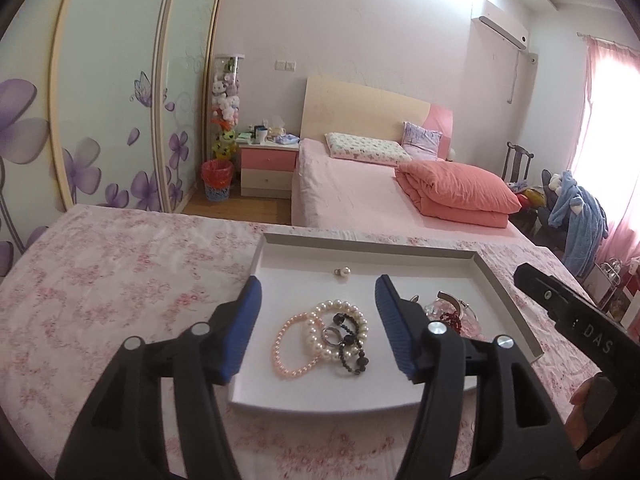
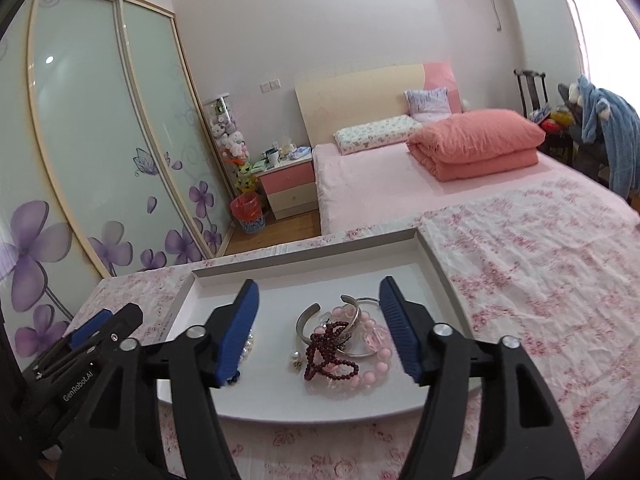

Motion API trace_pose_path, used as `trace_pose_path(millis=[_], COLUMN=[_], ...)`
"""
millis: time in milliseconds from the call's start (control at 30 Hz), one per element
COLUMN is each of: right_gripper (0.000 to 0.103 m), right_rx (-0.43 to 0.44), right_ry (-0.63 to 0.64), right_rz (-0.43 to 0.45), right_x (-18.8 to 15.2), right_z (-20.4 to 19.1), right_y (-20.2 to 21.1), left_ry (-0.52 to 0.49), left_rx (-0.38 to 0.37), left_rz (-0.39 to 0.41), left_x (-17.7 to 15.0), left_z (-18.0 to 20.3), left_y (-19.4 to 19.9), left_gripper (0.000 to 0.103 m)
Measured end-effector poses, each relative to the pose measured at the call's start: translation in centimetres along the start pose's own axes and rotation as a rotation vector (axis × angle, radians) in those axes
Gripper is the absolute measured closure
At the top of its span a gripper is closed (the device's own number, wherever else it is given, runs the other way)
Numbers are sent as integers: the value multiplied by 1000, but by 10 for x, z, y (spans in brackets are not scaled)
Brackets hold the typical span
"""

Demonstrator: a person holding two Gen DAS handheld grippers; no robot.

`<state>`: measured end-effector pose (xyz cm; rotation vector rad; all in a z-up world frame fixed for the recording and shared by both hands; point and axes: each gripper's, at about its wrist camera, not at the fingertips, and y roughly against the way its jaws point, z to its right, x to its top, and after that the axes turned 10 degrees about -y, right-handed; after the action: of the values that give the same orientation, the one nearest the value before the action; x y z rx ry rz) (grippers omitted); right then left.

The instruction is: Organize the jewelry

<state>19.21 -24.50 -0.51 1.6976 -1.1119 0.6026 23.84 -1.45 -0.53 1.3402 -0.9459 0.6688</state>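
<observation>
- Two grippers hover over the shallow white rectangular tray [image 1: 508, 292] that sits on our pink floral-print cloth [image 1: 120, 264].
- Our left gripper [image 1: 320, 326] has its blue-padded fingers [image 1: 248, 324] spread wide and holds nothing; below it lie a pale pink bead bracelet [image 1: 286, 344], a white pearl bracelet [image 1: 340, 332], a black bead bracelet [image 1: 352, 344] and a silver ring [image 1: 332, 335], bunched together and overlapping.
- A small pearl earring [image 1: 343, 272] lies apart, nearer the tray's far wall.
- Our right gripper [image 2: 320, 328] is also spread and empty, framing a silver open cuff bangle [image 2: 332, 320], a dark red bead strand [image 2: 326, 350] and a chunky pink bead bracelet [image 2: 372, 364], heaped together in the tray.
</observation>
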Motion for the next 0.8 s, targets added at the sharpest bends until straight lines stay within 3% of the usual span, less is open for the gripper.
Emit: trace_pose_path(millis=[133, 233, 333, 533, 800], right_gripper=[10, 2, 2, 2, 2], right_rx=[-14, -26, -44, -47, -10], right_ry=[40, 77, 126, 233, 213], right_rz=[36, 57, 88, 175, 205], right_x=[-9, -16, -26, -50, -69], right_z=[-6, -8, -10, -16, -17], right_y=[23, 37, 55, 100, 136], left_ry=[-15, -38, -57, -57, -45], left_rx=[36, 60, 90, 112, 150], left_rz=[17, 29, 38, 94, 175], left_x=[-6, -15, -26, -54, -77], left_z=[-2, -2, -4, -6, -1], left_y=[24, 43, 62, 109, 160], left_gripper=[23, 11, 4, 4, 4])
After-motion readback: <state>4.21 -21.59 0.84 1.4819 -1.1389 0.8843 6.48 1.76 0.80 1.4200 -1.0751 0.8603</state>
